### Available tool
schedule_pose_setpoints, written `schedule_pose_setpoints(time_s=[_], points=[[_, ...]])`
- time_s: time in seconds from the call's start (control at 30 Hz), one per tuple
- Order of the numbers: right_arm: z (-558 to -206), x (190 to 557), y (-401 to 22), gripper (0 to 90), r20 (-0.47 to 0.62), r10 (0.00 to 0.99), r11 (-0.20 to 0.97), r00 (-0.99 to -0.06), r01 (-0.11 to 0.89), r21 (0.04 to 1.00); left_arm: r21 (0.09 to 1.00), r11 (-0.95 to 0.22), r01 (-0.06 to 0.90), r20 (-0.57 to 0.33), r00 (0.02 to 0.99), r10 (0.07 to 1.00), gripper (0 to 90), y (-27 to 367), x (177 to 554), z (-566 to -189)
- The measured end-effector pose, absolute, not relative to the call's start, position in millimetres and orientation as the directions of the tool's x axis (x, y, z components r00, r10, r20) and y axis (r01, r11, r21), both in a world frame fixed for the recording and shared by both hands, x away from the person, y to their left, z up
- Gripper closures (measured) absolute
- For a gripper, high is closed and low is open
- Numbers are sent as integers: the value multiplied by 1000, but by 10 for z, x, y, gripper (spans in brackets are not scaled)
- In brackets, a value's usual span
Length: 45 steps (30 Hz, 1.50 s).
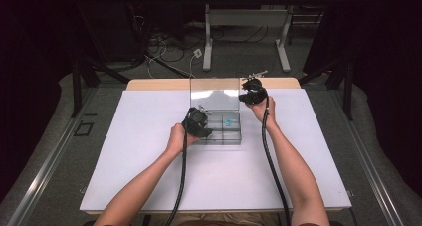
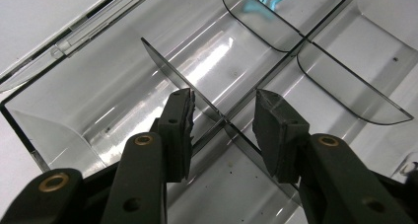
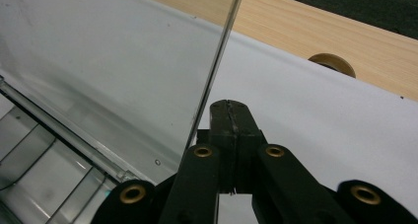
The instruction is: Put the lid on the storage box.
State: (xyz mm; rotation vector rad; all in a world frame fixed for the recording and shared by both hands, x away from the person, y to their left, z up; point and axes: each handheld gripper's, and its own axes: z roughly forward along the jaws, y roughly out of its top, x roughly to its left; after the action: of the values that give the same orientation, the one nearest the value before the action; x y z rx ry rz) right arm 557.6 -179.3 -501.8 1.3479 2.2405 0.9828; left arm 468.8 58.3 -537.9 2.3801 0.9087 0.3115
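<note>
Right gripper, jaws together, is nudging beside the upright lid edge. Left gripper, jaws apart, is straddling the box divider, touching nothing.

A: Count pls, by kind?

B: 1 clear compartment box on the table, w/ 1 lid standing upright. 1 small blue item inside, in a far compartment. My grippers: 2, left gripper and right gripper, 2 jaws each, 1 cable each.

A: Compartments?

B: Can't give a total. Left gripper view: 3 dividers counted, 1 straight wall plus 2 curved ones. 1 white mat. 1 wooden tabletop.
</note>
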Motion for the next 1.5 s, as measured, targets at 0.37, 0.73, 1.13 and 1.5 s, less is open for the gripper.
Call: schedule_pose_setpoints(time_s=[0.37, 0.73, 1.13, 1.5], points=[[-4920, 5530, -1804, 900, 47, 859, 318, -510, 603, 731, 587, -604, 539, 11, 741, 671, 595, 589, 4690, -5381], [-4822, 5459, -1804, 900, 43, 849, 321, -527, 579, 750, 585, -607, 538, 11, 743, 670, 592, 587, 4691, -5379], [-4822, 5417, -1805, 900, 44, 846, 324, -531, 578, 749, 590, -593, 548, 8, 730, 683, 178, 725, 4789, -5055], [-4805, 5387, -1795, 900, 34, 840, 339, -541, 572, 747, 610, -569, 552, 74, 675, 734, 4, 913, 5001, -4503]])
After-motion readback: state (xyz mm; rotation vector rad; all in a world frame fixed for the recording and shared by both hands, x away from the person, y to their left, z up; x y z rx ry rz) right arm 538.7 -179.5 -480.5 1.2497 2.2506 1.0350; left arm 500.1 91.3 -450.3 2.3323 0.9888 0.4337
